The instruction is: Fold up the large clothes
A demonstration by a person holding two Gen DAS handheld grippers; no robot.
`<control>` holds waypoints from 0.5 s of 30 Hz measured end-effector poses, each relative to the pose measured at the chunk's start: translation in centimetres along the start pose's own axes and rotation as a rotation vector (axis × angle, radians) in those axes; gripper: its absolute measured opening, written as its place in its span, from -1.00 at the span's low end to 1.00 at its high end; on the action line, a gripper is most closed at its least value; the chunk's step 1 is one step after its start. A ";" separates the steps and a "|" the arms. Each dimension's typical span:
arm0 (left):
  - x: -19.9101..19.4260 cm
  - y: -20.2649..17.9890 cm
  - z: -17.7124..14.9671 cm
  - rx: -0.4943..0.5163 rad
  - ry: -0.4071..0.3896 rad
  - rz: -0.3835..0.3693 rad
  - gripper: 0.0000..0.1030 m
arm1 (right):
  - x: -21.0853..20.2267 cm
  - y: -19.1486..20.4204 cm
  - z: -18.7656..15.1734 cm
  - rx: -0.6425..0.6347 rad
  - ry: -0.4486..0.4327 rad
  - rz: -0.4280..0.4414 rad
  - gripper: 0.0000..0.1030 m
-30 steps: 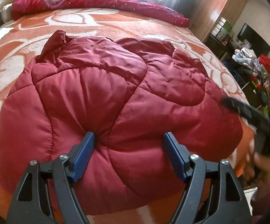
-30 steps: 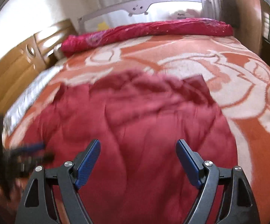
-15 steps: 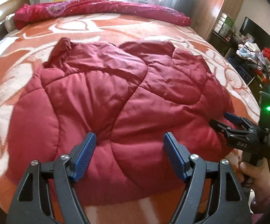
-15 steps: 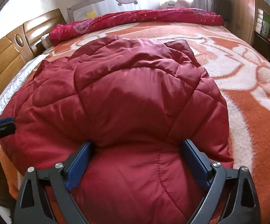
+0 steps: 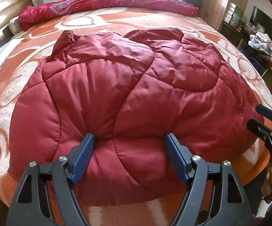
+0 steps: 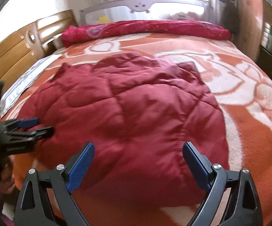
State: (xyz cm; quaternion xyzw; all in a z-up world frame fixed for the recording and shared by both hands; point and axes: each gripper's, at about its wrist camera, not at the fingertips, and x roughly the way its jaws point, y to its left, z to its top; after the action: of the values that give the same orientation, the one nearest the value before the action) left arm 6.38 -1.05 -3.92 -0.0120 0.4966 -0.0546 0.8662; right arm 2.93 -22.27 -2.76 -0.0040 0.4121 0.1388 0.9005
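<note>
Red quilted coat (image 5: 128,101), one, lies on the bed (image 5: 230,43); left tongs (image 5: 129,156) wide open, pads pressing its hem; right tongs (image 6: 137,167) wide open, empty, at 3 o'clock.

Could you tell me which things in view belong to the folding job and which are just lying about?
Belonging to the job:
- red quilted jacket, spread on the bed
- left tool, open
- right tool, open

Just lying about:
- rolled red quilt at the far edge
- orange patterned blanket underneath
- heap of clothes beside the bed

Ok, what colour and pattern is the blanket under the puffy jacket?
Orange with large cream-white swirls, clearest in the right wrist view; the quilted jacket on it is dark red.
</note>
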 end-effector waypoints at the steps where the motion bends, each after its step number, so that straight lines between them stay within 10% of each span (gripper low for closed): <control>1: 0.0 0.1 0.0 0.000 0.000 0.003 0.48 | 0.1 0.5 0.1 -0.013 0.008 0.014 0.83; 15: 0.7 1.7 3.4 -0.083 0.028 0.036 0.49 | 5.6 -0.2 2.9 0.020 0.107 0.017 0.85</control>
State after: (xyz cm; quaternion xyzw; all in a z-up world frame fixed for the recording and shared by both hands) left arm 9.84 0.49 -2.96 -0.0383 0.5105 -0.0186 0.8588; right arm 8.62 -20.76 -5.05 0.0010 0.4613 0.1422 0.8758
